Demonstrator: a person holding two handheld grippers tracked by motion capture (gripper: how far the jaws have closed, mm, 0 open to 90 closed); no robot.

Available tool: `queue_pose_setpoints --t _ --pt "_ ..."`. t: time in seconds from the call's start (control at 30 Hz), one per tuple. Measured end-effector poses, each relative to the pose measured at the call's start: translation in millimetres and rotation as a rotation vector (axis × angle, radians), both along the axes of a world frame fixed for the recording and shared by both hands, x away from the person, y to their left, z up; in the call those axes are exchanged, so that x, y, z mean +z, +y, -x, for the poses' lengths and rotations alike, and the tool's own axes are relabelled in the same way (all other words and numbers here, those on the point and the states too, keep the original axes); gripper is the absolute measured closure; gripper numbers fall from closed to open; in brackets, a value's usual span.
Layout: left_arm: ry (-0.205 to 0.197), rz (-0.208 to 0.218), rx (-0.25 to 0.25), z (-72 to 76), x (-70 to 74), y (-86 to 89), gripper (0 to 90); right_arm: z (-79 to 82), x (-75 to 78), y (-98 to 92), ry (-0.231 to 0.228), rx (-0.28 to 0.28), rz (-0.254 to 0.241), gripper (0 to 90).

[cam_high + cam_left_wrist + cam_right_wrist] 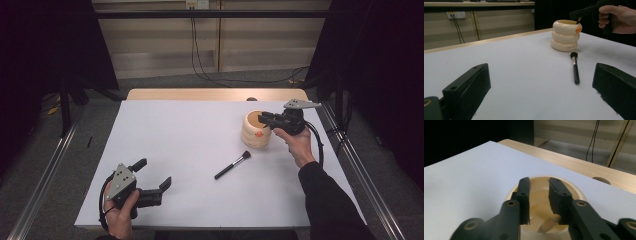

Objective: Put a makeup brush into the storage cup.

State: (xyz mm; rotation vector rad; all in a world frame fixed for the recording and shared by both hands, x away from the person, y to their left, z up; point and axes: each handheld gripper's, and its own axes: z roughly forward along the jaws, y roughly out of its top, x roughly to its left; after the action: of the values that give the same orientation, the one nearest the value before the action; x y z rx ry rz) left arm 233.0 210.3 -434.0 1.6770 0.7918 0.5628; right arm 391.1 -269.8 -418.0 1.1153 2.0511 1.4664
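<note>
High view showed, from left to right, the left gripper [152,176] at the near left corner of the table [185,130], held in a hand [120,215], its two blocky matte-black jaws spread wide with nothing between them and a grey three-cornered plate on top. The table's surface was a smooth, flat white sheet laid over a pale wooden top whose far edge showed as a light strip. Right of centre lay a makeup brush [233,164], a slim black handle ending in a dark, rounded tuft of bristles, set at a slant with the bristles toward the far right. Just beyond the bristle end stood the holder [256,131], a cream-coloured, glossy cup shaped like three fat stacked rings, with a small orange spot on its near side. The right gripper [264,119], held in the person's right hand [298,145], hovered over the holder's right rim with its tips above the open mouth.

In the right gripper view the right jaws stood parted by a narrow gap, pointing down into the holder's [574,188] smooth tan hollow, pressing on nothing. In the left gripper view the brush [574,67] lay flat between the wide jaws, well ahead of them, with the holder [565,35] behind it.
</note>
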Motion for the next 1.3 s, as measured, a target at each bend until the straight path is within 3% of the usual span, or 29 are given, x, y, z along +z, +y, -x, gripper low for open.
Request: queue_pose_setpoints --t 0.13,0.5,0.67,1.3 --pt "0.001 0.002 -0.004 0.2 -0.1 -0.5 1.4 0.6 1.1 -1.0 0.002 -0.007 -0.006 60.3" --pt "0.0 -0.003 0.0 0.4 0.1 -0.2 1.4 3.4 5.4 -2.3 -0.01 -0.054 -0.002 10.1" --pt "0.0 0.0 -0.003 0.3 0.0 -0.5 1.5 4.9 7.4 -3.7 -0.021 -0.059 -0.011 4.0" --pt "-0.001 0.001 -0.003 0.8 0.5 -0.7 1.4 27.3 18.3 -11.9 -0.034 -0.054 0.005 4.8"
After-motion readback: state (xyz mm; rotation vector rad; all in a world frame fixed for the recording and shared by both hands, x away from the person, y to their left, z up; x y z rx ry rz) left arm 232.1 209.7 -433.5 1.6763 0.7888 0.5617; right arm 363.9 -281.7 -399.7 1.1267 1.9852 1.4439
